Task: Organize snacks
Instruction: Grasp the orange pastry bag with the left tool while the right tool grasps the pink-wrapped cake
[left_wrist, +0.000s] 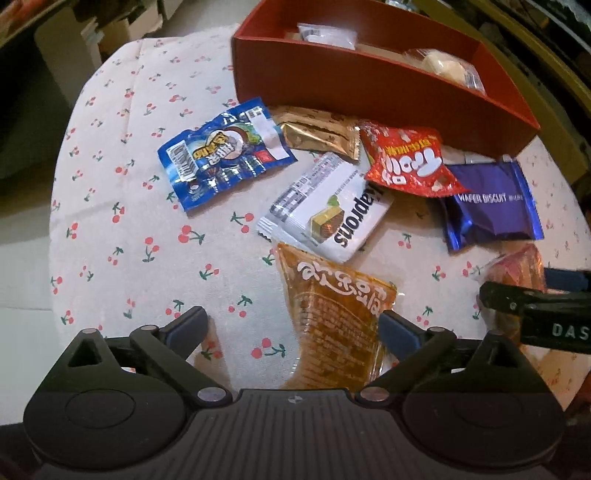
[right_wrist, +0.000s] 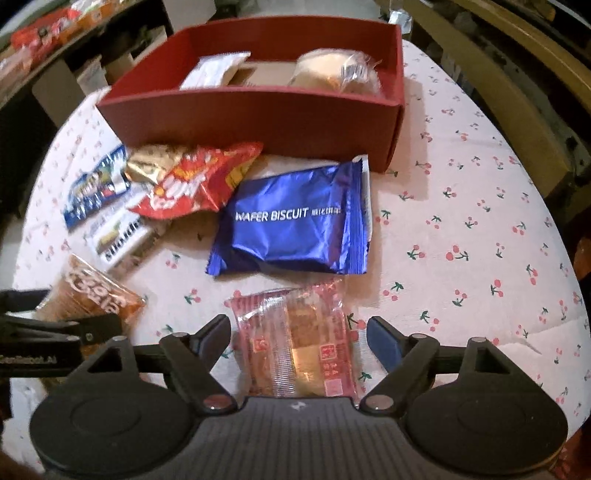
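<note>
A red box stands at the back of the table and holds a white packet and a wrapped bun. Loose snacks lie in front of it: a blue packet, a gold packet, a red packet, a white wafer packet, a blue wafer biscuit packet. My left gripper is open, with an orange packet between its fingers. My right gripper is open around a pink clear-wrapped cake.
The round table has a white cherry-print cloth. A wooden chair stands at the back right. Shelves with boxes stand at the back left. The right gripper's finger shows in the left wrist view.
</note>
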